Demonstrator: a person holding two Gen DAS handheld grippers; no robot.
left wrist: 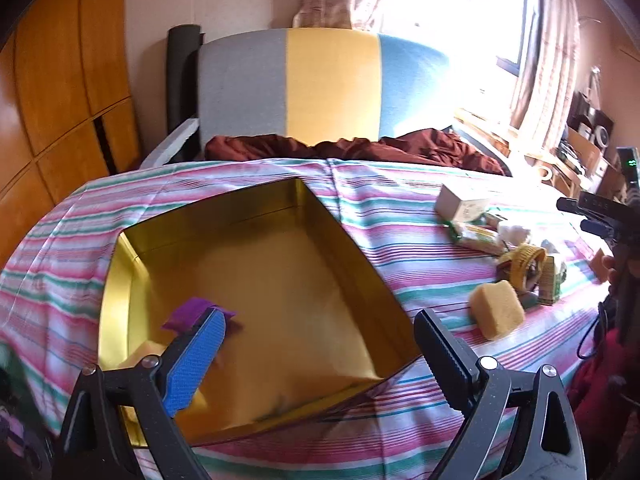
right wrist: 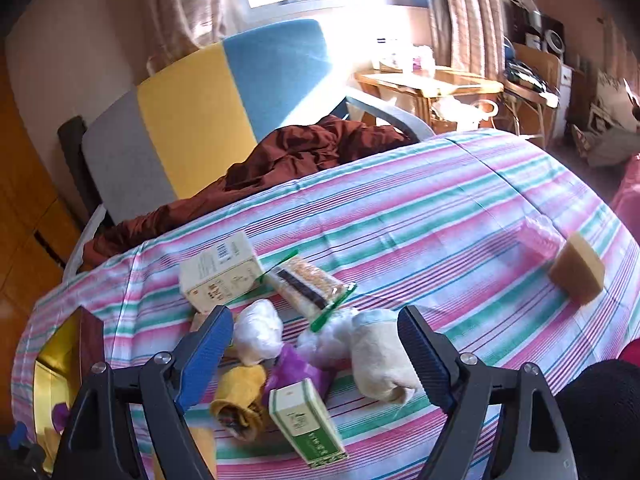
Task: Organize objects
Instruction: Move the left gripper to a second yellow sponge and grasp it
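An open gold tin [left wrist: 120, 280] lies on the striped cloth, with a purple piece [left wrist: 192, 312] and a yellow sponge [left wrist: 142, 354] inside it. My left gripper [left wrist: 320, 320] hangs open above the tin, holding nothing. My right gripper [right wrist: 316, 316] stands open over a heap: a white bundle [right wrist: 258, 336], a cream cloth roll [right wrist: 380, 356], a purple pouch [right wrist: 296, 368], a green-and-white box [right wrist: 306, 420] and a yellow roll [right wrist: 240, 396]. Nothing sits between its pads. The tin's corner [right wrist: 52, 360] shows at the left of the right wrist view.
A white carton [right wrist: 220, 276] and a snack pack [right wrist: 308, 284] lie behind the heap. A tan sponge [right wrist: 578, 276] rests near the table's right edge, another sponge [left wrist: 498, 308] beside the tin. A striped chair [left wrist: 328, 84] with brown fabric [left wrist: 360, 148] stands behind the table.
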